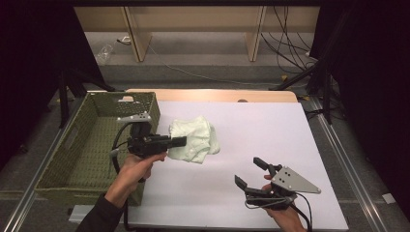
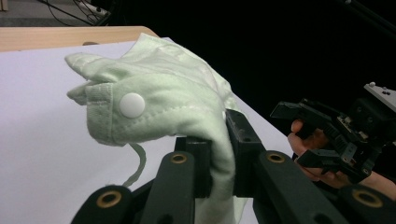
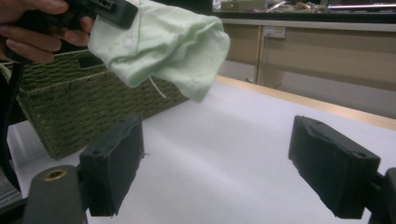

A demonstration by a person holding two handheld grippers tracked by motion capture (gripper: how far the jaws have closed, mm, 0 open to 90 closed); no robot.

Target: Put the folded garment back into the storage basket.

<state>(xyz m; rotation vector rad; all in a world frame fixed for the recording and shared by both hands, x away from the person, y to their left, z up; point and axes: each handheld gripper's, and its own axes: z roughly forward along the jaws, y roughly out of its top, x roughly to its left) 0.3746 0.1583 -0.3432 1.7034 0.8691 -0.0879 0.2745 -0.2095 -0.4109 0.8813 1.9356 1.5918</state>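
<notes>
Item: pale green baby garment (image 1: 194,140), centre-left of the high view, lifted off the white table (image 1: 251,145), clamped in left hand-held gripper (image 1: 180,141); right hand-held gripper (image 1: 250,173) gaping, idle; likely next: carry left into the wicker basket (image 1: 72,159).

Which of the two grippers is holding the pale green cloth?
The left gripper, beside the woven basket, is clamped on the cloth; the right gripper sits open and empty.
</notes>
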